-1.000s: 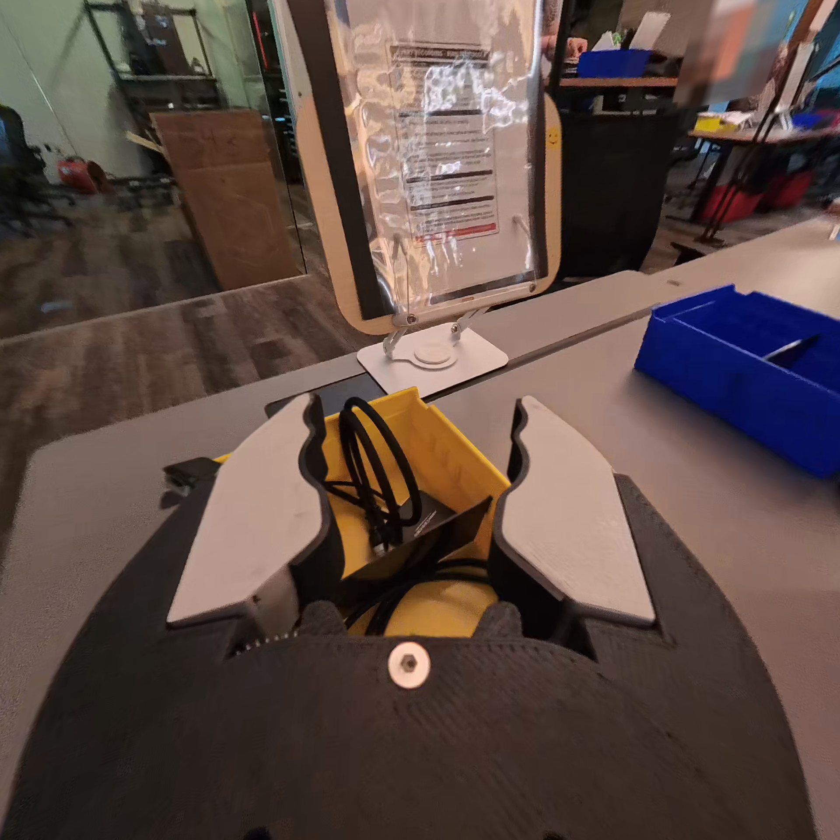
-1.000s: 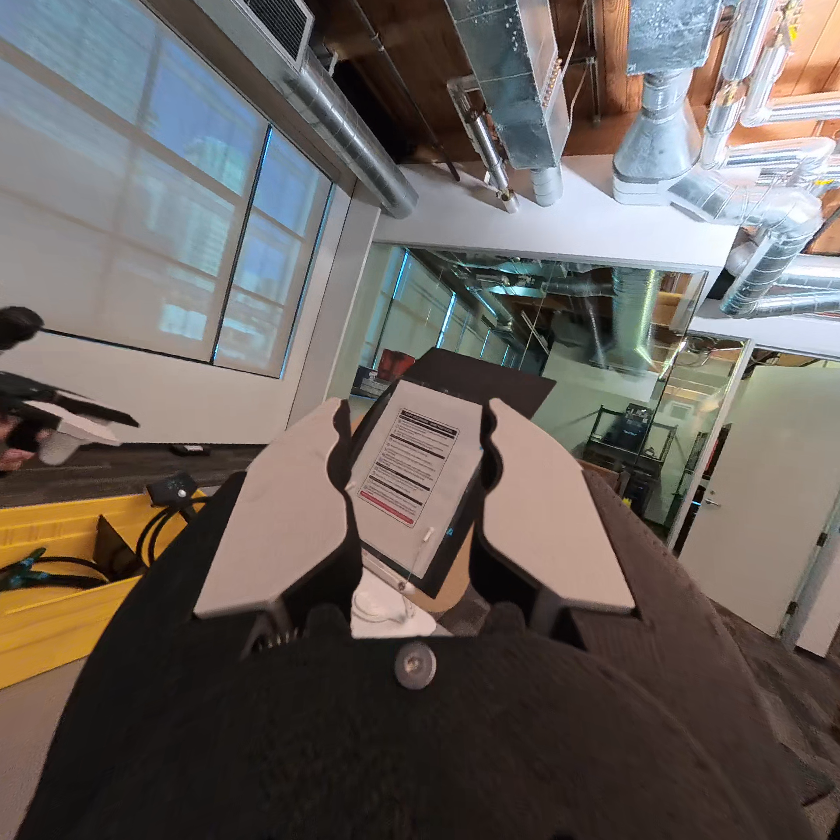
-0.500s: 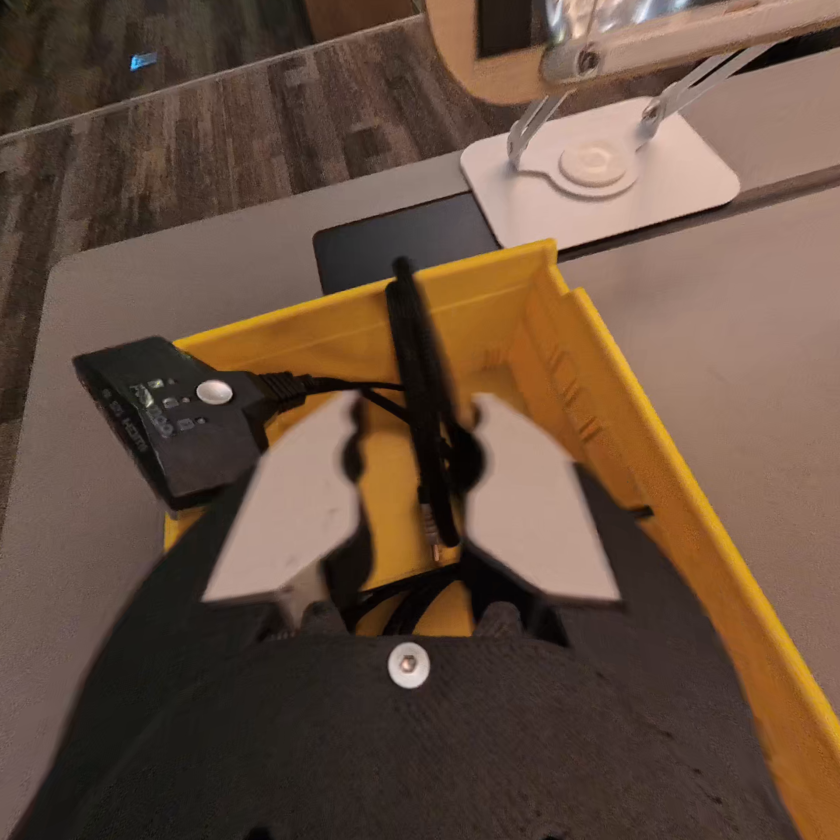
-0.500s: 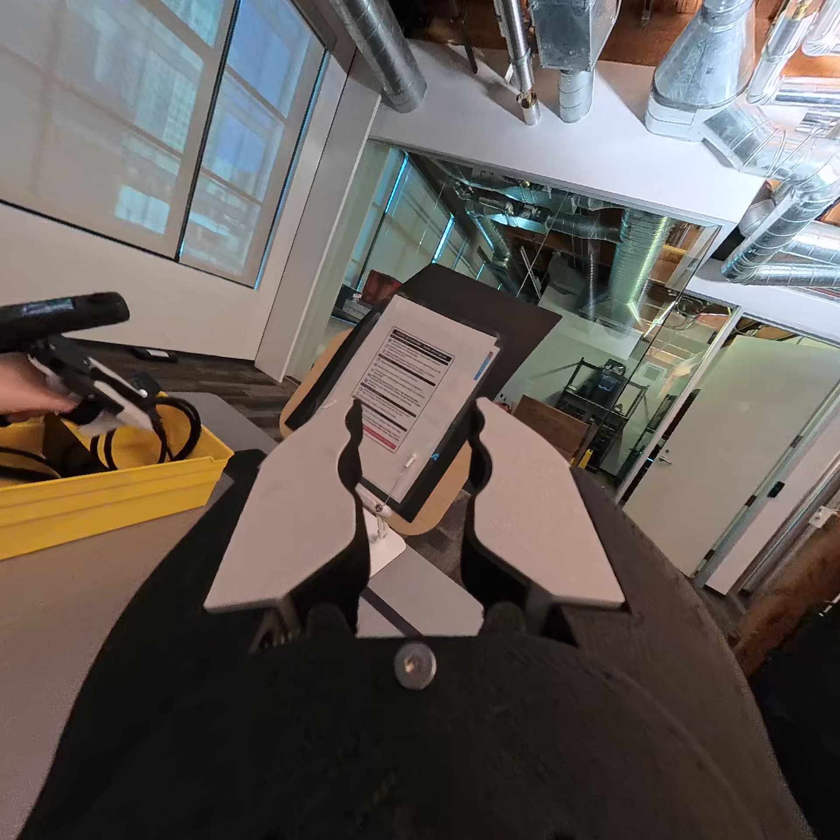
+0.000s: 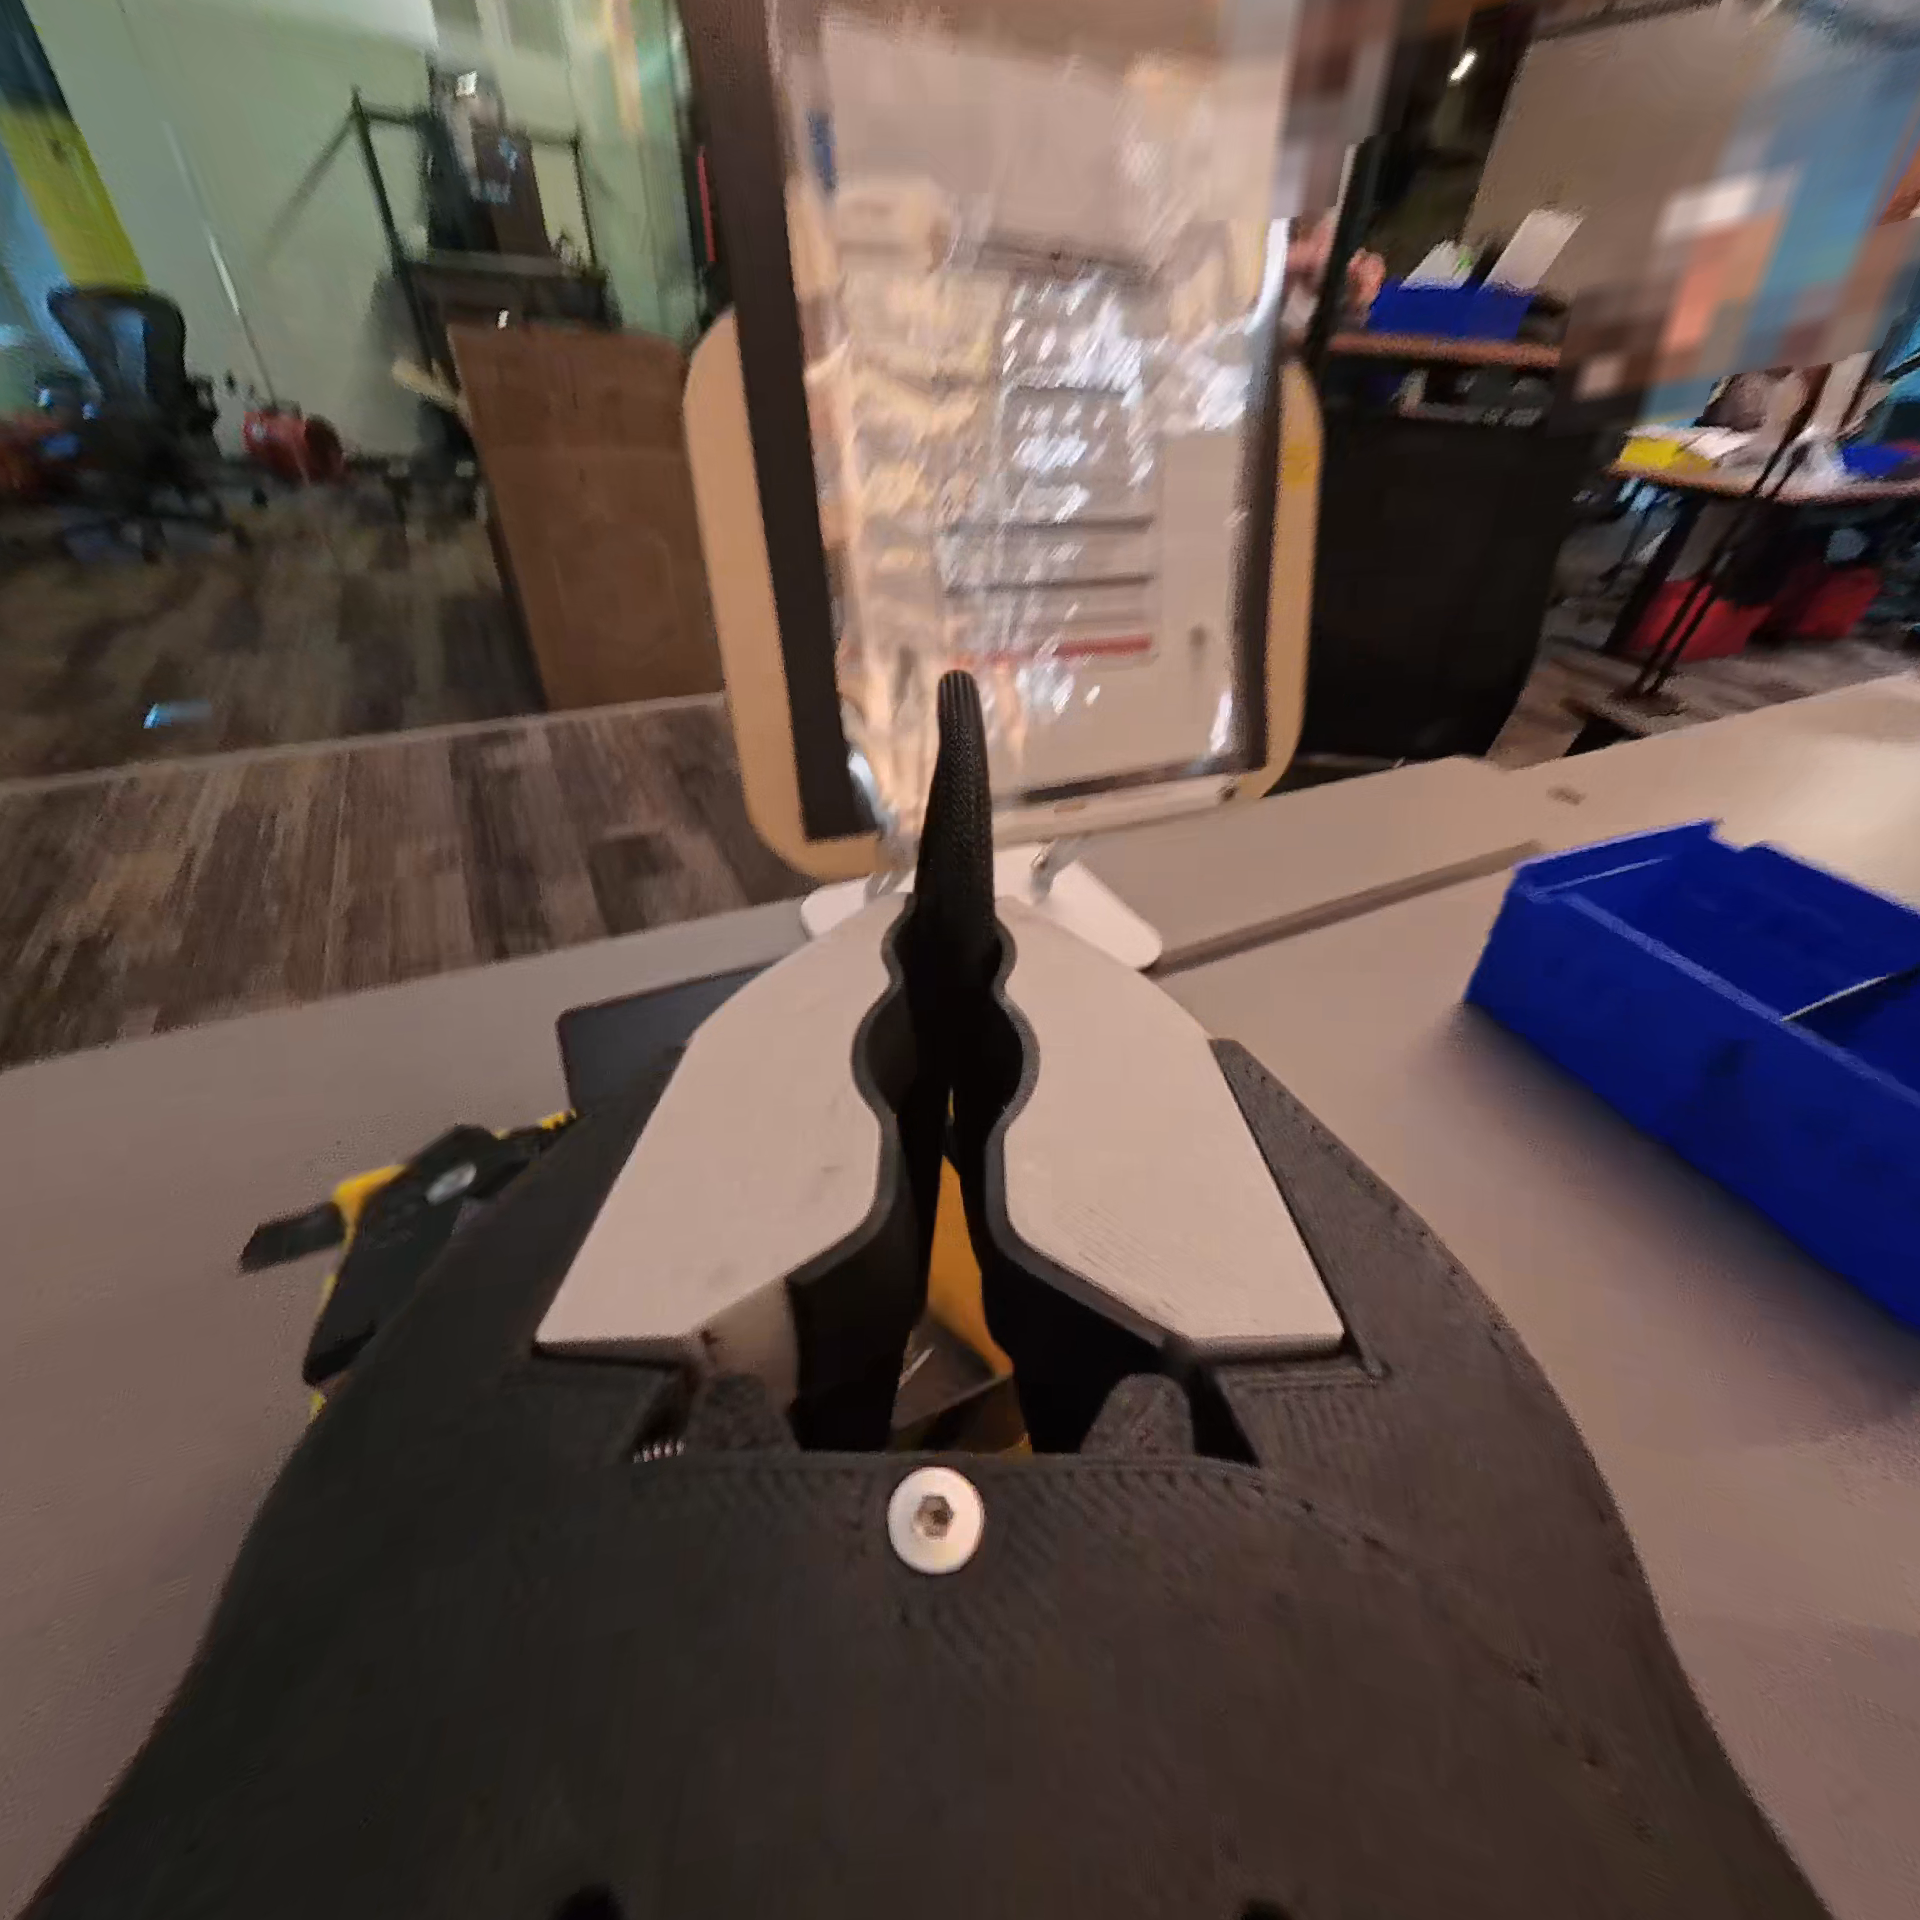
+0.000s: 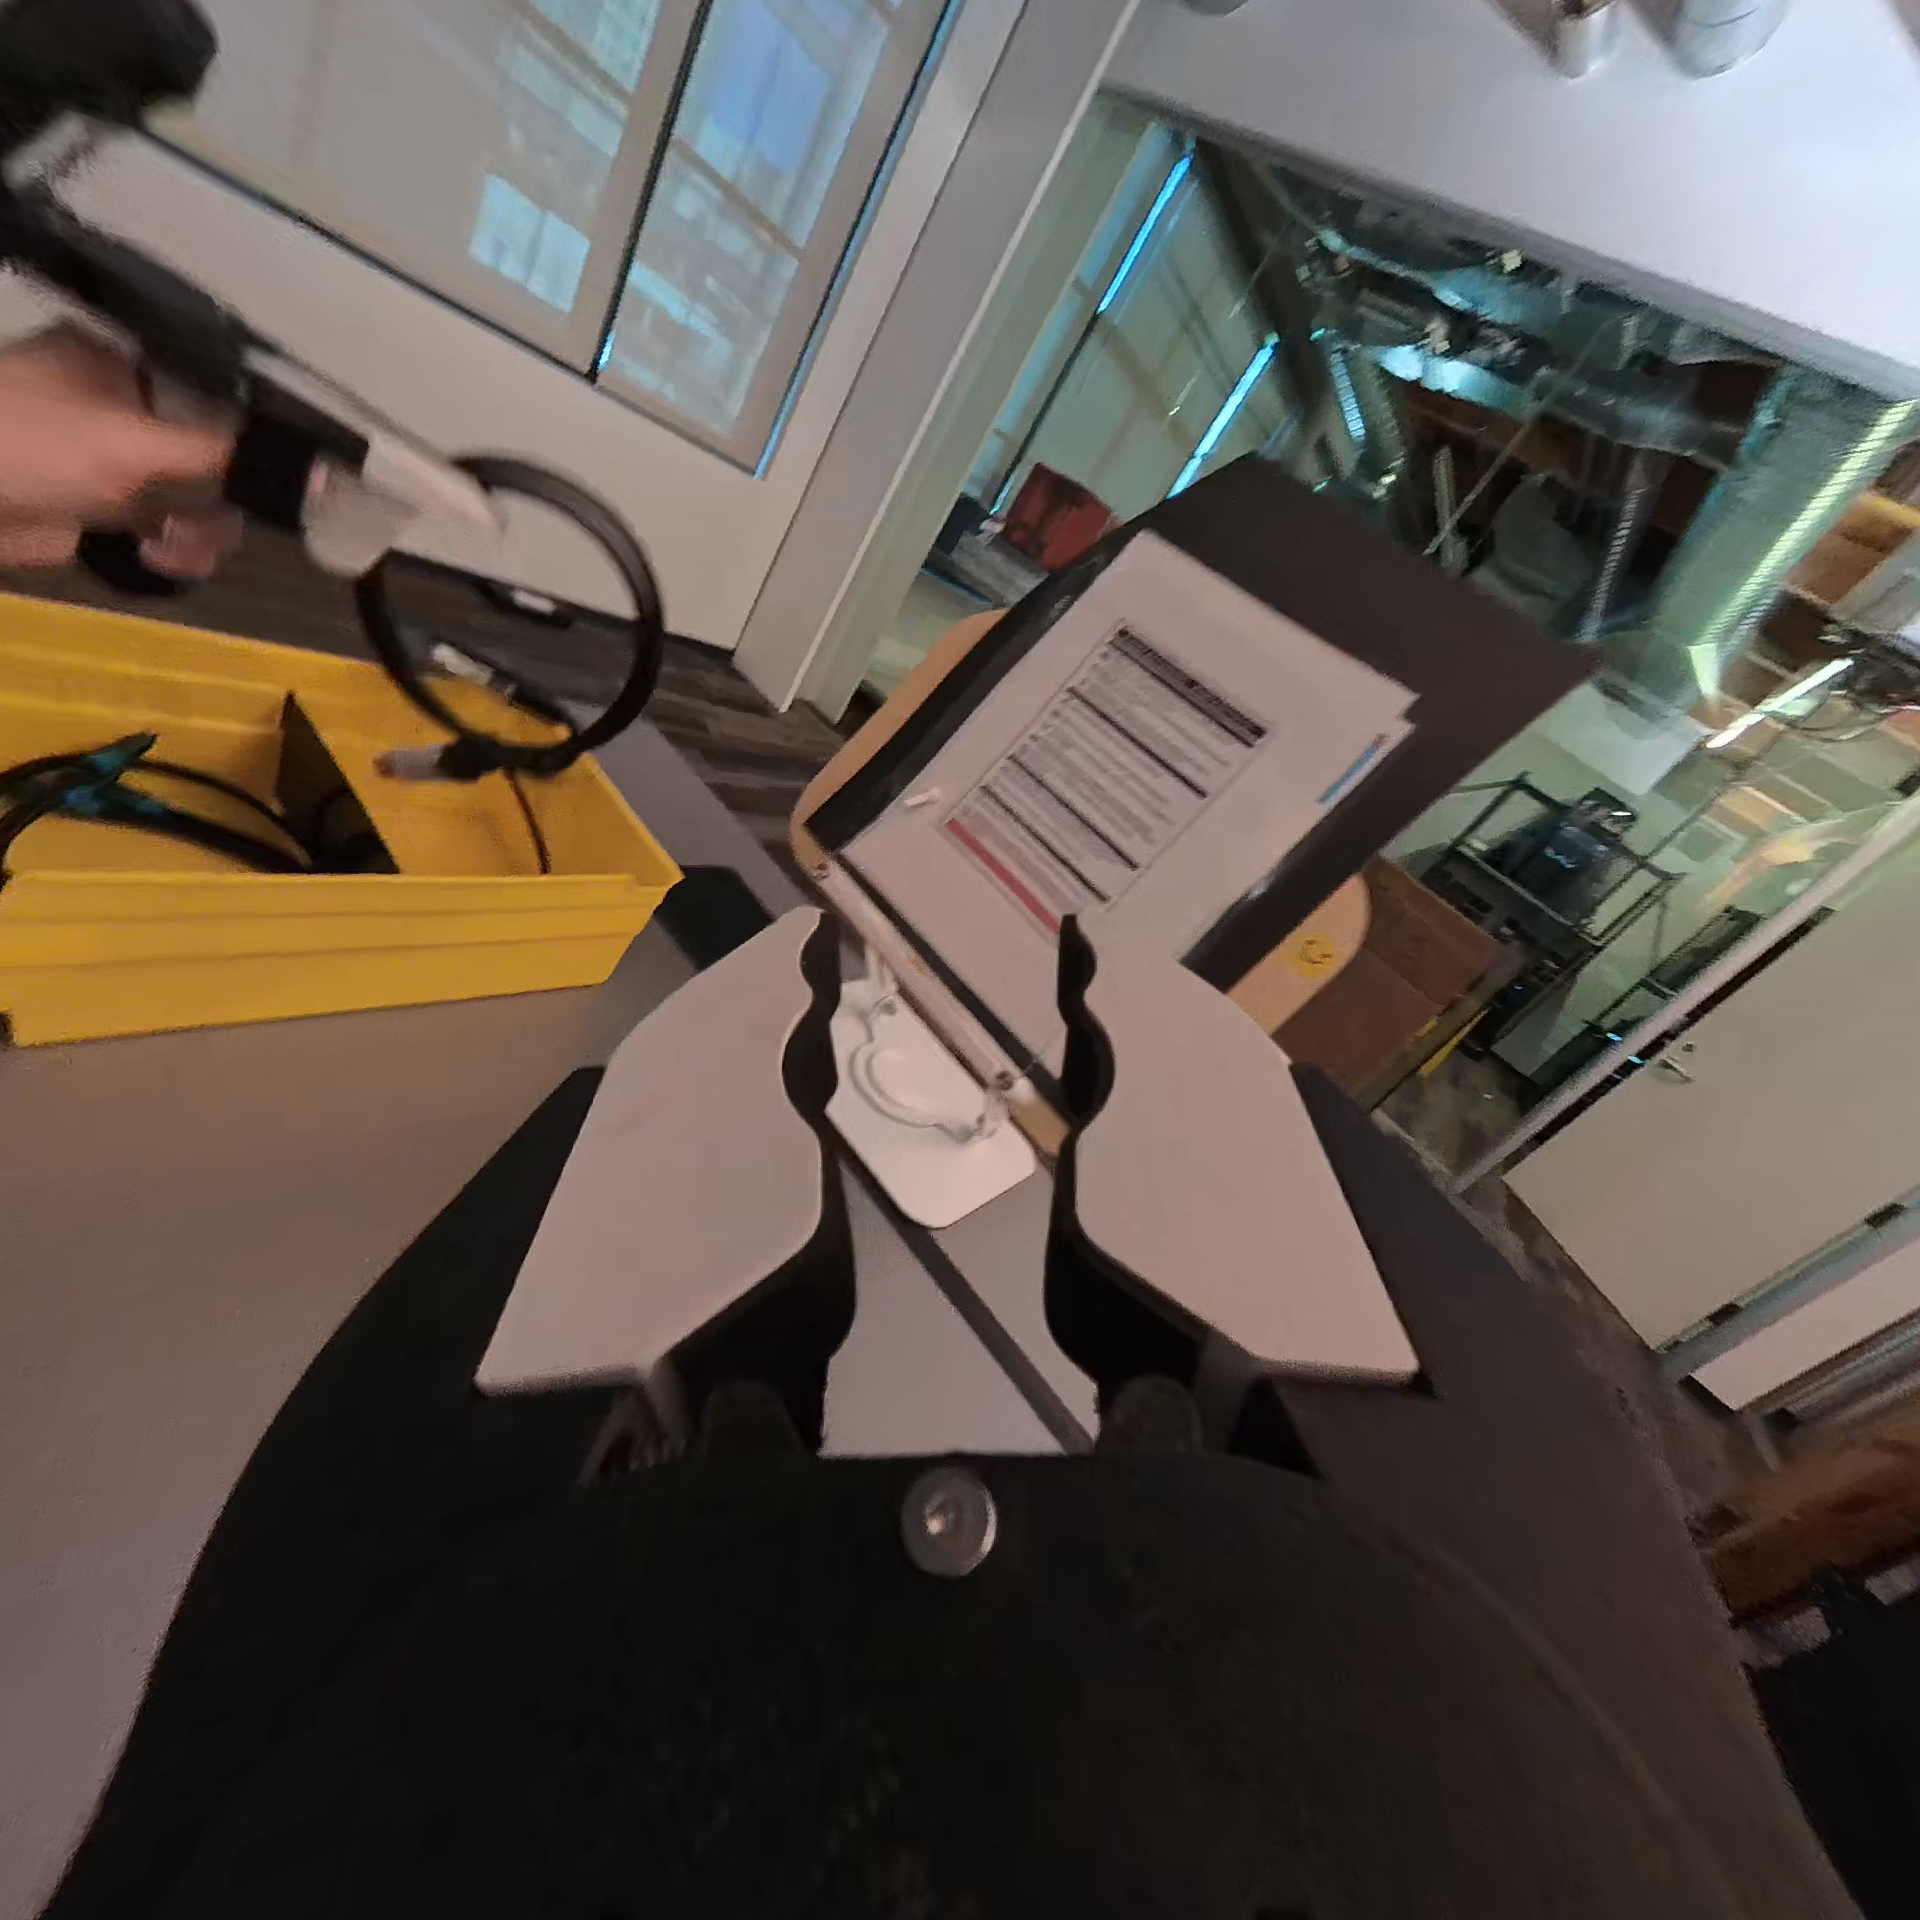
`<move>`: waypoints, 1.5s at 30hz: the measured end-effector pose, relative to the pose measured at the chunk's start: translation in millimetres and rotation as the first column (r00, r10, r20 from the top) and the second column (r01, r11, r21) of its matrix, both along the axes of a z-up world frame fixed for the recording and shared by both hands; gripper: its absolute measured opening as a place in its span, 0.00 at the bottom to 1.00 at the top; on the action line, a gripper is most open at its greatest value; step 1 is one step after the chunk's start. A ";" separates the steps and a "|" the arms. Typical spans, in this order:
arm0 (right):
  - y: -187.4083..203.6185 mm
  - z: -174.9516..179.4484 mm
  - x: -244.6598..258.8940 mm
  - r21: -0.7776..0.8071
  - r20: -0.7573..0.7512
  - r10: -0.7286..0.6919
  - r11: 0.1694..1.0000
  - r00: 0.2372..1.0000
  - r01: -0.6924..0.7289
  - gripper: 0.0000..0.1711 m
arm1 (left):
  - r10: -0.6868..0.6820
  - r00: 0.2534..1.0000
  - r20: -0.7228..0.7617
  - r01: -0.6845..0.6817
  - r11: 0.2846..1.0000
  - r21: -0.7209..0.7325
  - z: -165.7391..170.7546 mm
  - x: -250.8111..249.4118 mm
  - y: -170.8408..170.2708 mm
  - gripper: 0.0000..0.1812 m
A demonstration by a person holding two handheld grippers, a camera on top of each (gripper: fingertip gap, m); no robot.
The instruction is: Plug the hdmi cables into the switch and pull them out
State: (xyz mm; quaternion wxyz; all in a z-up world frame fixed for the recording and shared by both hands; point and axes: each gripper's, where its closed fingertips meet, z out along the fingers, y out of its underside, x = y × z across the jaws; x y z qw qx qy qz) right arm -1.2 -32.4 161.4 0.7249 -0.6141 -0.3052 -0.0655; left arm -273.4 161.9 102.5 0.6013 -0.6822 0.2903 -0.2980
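My left gripper (image 5: 951,935) is shut on a coiled black HDMI cable (image 5: 956,810), whose loop sticks up past the fingertips. In the right wrist view the left gripper (image 6: 457,509) holds the cable loop (image 6: 613,603) in the air above the yellow bin (image 6: 312,935), with a silver plug (image 6: 410,764) hanging down. The black HDMI switch (image 5: 416,1216) lies at the bin's corner, partly hidden by my left gripper body. More black cables (image 6: 156,800) lie inside the bin. My right gripper (image 6: 940,971) is open and empty, off to the right of the bin above the grey table (image 6: 260,1195).
A blue bin (image 5: 1714,1018) stands on the table at the right. An instruction sheet on a white stand (image 6: 935,1132) rises behind the bins. A black pad (image 5: 613,1029) lies beyond the yellow bin. A person's hand (image 6: 73,457) holds the left gripper. Spacing between my two grippers at the tips: around 35 centimetres.
My left gripper closed on the cable coil and lifted it out of the yellow bin, tilting up from looking down. The right gripper swung down and left toward the table.
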 end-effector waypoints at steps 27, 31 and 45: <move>56.9 -128.2 -114.6 -0.217 0.351 0.246 0.960 0.903 -0.177 0.39 | -0.533 0.821 0.206 0.495 0.844 0.207 91.5 80.5 -159.3 0.04; 51.3 -118.2 -70.9 -0.278 0.311 0.207 0.953 0.928 -0.119 0.36 | -0.493 0.860 0.131 0.476 0.868 0.139 57.3 113.9 -141.6 0.05; 46.3 -127.9 -30.4 -0.362 0.305 0.175 0.930 0.936 -0.056 0.42 | -0.488 0.867 -0.099 0.472 0.869 -0.149 -50.4 206.1 -163.8 0.05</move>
